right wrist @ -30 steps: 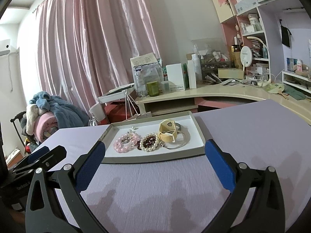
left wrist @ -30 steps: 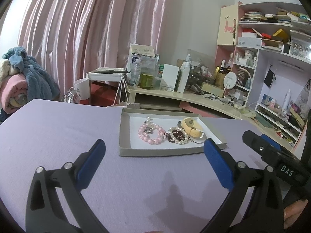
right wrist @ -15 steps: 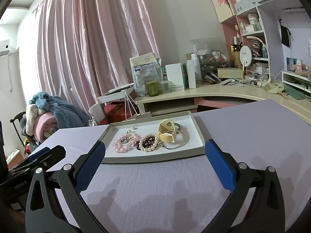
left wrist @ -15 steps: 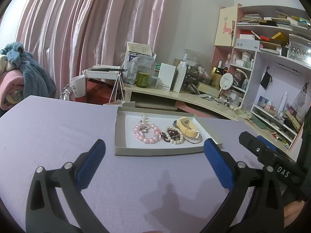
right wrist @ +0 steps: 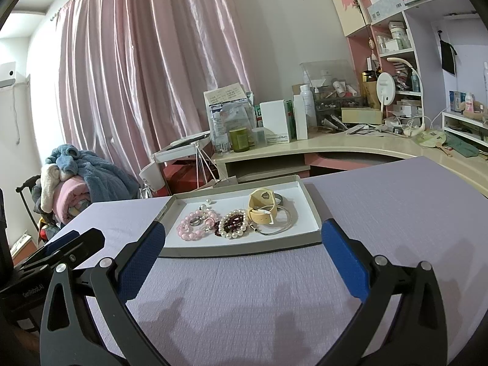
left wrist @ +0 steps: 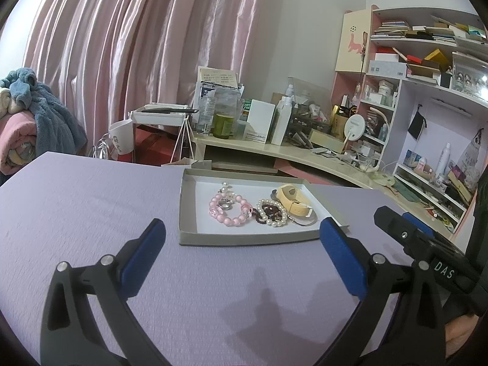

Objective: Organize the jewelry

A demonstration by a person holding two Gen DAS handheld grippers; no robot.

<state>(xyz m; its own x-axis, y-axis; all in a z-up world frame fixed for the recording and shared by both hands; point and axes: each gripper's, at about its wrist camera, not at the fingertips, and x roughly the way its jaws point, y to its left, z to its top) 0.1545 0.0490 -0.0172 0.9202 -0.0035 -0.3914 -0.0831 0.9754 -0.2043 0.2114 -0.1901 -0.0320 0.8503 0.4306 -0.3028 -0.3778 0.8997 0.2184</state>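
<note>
A shallow grey tray (left wrist: 244,238) (right wrist: 238,251) lies on the lilac table. It holds a pink bead bracelet (left wrist: 228,210) (right wrist: 195,228), a pearl and dark red bracelet (left wrist: 271,213) (right wrist: 233,227), a cream watch strap (left wrist: 292,202) (right wrist: 262,209), a thin silver bangle (right wrist: 282,224) and small pearl earrings (left wrist: 225,186). My left gripper (left wrist: 241,253) is open and empty, just short of the tray's near edge. My right gripper (right wrist: 242,253) is open and empty, also in front of the tray. Each gripper shows at the edge of the other's view.
A cluttered cream desk (right wrist: 335,146) with bottles and boxes curves behind the table. Shelves (left wrist: 427,91) stand at the right. A pile of blankets (right wrist: 76,180) sits on a chair at the left. Pink curtains hang behind.
The left gripper has turned slightly left and lifted a little, so the tray sits more to the right in its view. The right gripper has barely moved.
</note>
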